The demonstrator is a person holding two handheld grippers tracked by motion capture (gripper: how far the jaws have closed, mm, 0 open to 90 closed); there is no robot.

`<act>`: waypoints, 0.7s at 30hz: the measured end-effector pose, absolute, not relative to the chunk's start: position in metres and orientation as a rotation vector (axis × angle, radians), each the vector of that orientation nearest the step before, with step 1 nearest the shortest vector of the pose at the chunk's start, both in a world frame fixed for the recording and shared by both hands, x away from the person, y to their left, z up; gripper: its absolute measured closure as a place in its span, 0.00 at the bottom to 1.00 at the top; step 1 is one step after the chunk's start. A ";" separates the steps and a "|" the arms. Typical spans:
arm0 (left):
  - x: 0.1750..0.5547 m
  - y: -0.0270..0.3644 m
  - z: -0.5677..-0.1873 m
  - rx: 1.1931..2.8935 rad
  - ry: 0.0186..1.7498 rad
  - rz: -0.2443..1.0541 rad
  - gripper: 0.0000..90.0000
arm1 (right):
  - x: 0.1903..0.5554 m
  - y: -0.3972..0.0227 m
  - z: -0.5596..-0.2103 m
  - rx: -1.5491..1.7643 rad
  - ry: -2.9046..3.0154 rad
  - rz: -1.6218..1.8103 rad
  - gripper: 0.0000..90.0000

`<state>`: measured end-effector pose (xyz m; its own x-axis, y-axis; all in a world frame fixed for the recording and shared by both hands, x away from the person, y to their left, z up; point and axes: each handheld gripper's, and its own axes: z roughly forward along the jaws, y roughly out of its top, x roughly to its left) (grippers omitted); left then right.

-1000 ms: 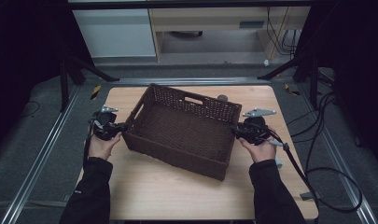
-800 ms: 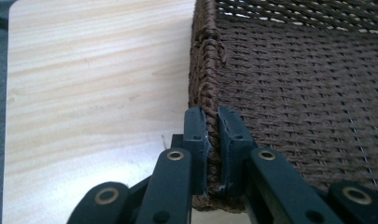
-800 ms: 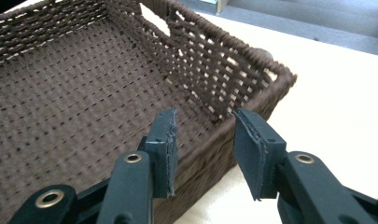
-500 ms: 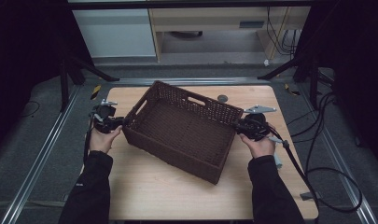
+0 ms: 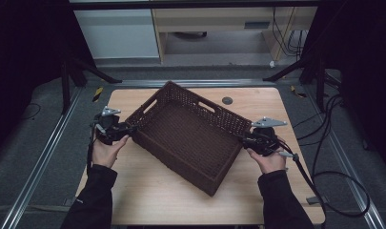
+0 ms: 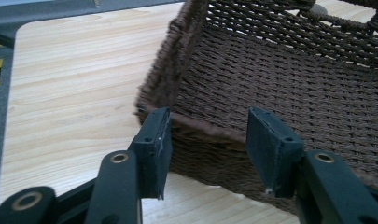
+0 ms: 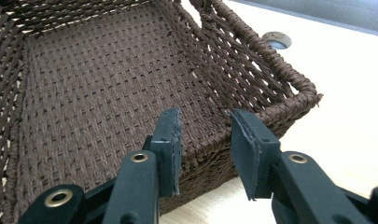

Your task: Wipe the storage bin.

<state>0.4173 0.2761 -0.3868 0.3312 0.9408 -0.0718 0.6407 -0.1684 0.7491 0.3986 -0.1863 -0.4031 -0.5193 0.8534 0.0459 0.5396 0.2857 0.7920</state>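
One wooden table [image 5: 147,195] carries everything, and the landmark on it is a dark brown woven basket [image 5: 188,136], empty, sitting flat and turned at an angle to the table's edges, with handle slots cut into its long walls. It covers most of the middle of the table. Beyond the basket's far long wall, a small round grommet [image 5: 227,100] is set into the tabletop, close to the basket but apart from it.

At the basket's left short end is the left tool [image 5: 128,128], held in the person's left hand [image 5: 107,148]. Its jaws have just been opening and now stand wide apart; in the left gripper view the left tool [image 6: 205,140] frames the basket's rim [image 6: 200,128] near a corner, with a clear gap between each pad and the weave, so it holds nothing.

At the basket's right short end is the right tool [image 5: 243,140], held in the right hand [image 5: 271,160]. In the right gripper view the right tool [image 7: 205,140] has its jaws parted to either side of the rim [image 7: 210,144] near that corner; the pads stand off the weave, gripping nothing, and they have just opened a little further.
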 end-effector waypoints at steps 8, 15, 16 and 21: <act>0.428 0.269 -0.395 1.913 1.399 0.572 0.54 | 0.409 -0.196 -0.398 1.218 2.095 1.105 0.62; 0.440 0.272 -0.397 1.906 1.397 0.591 0.58 | 0.435 -0.201 -0.404 1.247 2.072 1.099 0.68; 0.441 0.271 -0.397 1.906 1.394 0.599 0.58 | 0.437 -0.200 -0.405 1.239 2.076 1.119 0.69; 0.443 0.273 -0.397 1.893 1.399 0.580 0.57 | 0.444 -0.194 -0.407 1.220 2.137 1.088 0.81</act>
<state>0.4433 0.2730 -0.3970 0.3156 0.9475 -0.0518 0.6330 -0.1696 0.7553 0.4444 -0.1943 -0.4072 -0.5095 0.8605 0.0027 0.5084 0.2985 0.8077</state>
